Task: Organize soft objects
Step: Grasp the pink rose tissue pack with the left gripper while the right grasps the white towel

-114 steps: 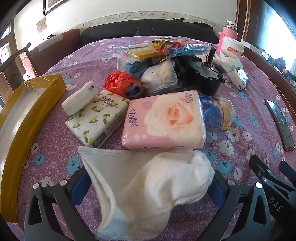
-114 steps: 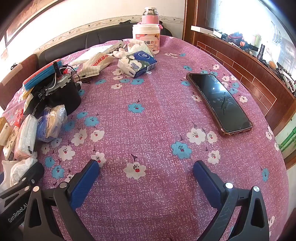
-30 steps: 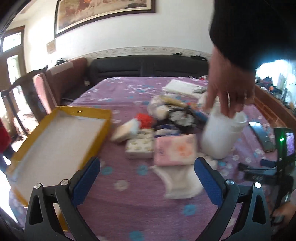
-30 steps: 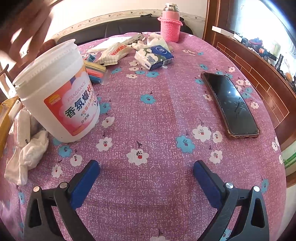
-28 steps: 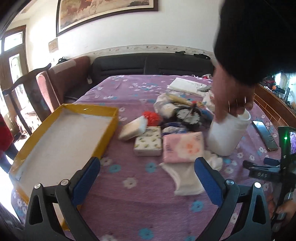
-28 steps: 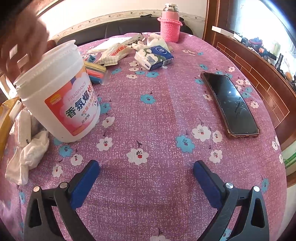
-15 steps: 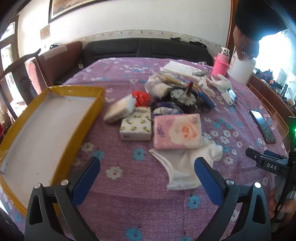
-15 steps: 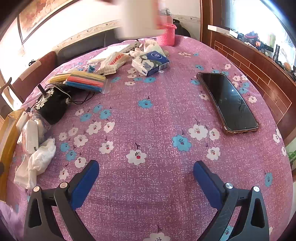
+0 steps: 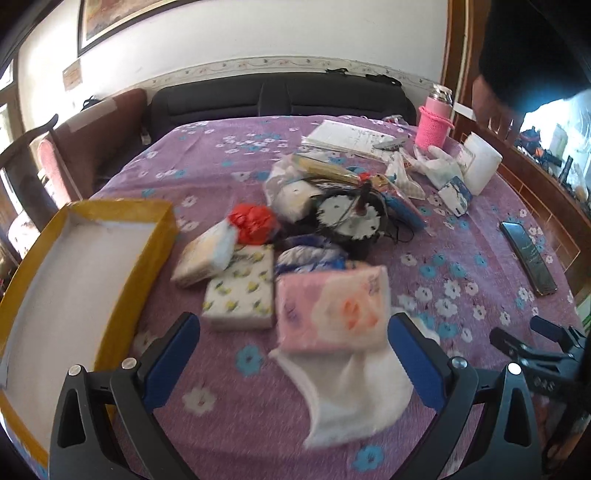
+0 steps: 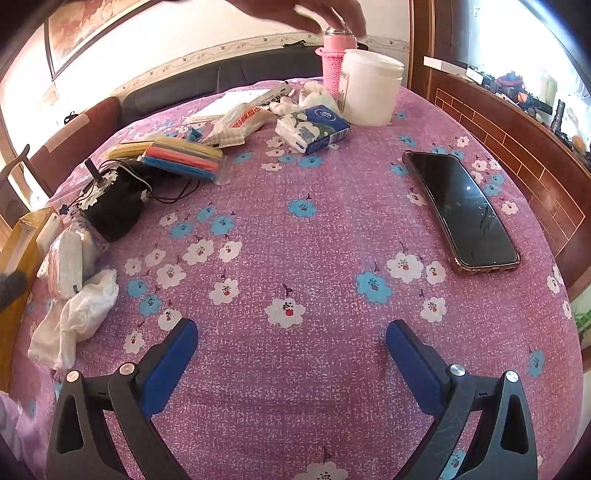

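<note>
We see the white cloth [image 9: 354, 391] lying crumpled on the purple flowered worktop [image 9: 229, 402], its upper edge tucked under the pink tissue pack [image 9: 332, 306], with the lemon-print tissue pack [image 9: 242, 291] touching that pack's left side. Behind them sit a small wrapped tissue pack [image 9: 205, 254], a red bag [image 9: 253, 223] and a black round device [image 9: 349, 221]. The yellow tray [image 9: 147, 258] stands to the left, near the packs. Our left gripper [image 9: 293, 360] hangs spread wide over the cloth, gripping nothing. Our right gripper [image 10: 291, 360] is likewise spread apart above bare worktop, with the phone [image 10: 461, 210] ahead on its right. At the far edge a bare hand [image 10: 325, 14] hovers above the white tub [image 10: 369, 86], beside the pink bottle [image 10: 334, 62].
</note>
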`<state>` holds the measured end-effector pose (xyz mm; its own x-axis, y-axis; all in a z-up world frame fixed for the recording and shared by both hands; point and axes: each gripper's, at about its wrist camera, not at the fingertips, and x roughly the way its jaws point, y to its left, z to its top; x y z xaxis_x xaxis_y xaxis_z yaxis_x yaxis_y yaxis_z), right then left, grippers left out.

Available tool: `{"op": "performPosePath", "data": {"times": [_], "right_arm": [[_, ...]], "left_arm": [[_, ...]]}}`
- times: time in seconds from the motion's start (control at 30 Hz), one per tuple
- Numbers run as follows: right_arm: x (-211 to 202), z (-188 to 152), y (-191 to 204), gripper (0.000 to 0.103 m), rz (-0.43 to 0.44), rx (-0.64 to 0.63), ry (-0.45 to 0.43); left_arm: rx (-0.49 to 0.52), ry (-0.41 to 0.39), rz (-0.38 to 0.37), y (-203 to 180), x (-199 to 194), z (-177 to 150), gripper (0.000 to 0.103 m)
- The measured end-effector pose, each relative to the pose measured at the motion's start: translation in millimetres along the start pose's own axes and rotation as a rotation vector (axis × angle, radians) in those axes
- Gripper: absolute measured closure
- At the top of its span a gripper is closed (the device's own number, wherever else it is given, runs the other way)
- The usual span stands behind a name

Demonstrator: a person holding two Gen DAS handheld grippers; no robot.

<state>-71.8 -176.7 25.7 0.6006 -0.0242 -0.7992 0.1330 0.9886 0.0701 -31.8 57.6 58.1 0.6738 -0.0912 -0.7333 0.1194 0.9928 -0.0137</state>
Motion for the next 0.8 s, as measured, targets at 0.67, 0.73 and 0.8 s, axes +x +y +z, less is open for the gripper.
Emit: {"op": "performPosePath", "data": {"times": [0.67, 0.73, 0.8], "right_arm": [[-5, 2, 0, 0.001, 0.031, 0.005, -0.004], [-17, 4, 3, 0.001, 0.052, 0.003, -0.027], [-27, 5, 6, 0.001, 0.078, 0.005, -0.037]], "left_arm": [[-0.041, 0.134, -0.119, -2, 37, 19, 0.011], [-0.017, 0.156, -0.095, -11, 49, 18, 0.011], [0.011, 0.143, -0.09, -19, 51, 20, 0.011]]}}
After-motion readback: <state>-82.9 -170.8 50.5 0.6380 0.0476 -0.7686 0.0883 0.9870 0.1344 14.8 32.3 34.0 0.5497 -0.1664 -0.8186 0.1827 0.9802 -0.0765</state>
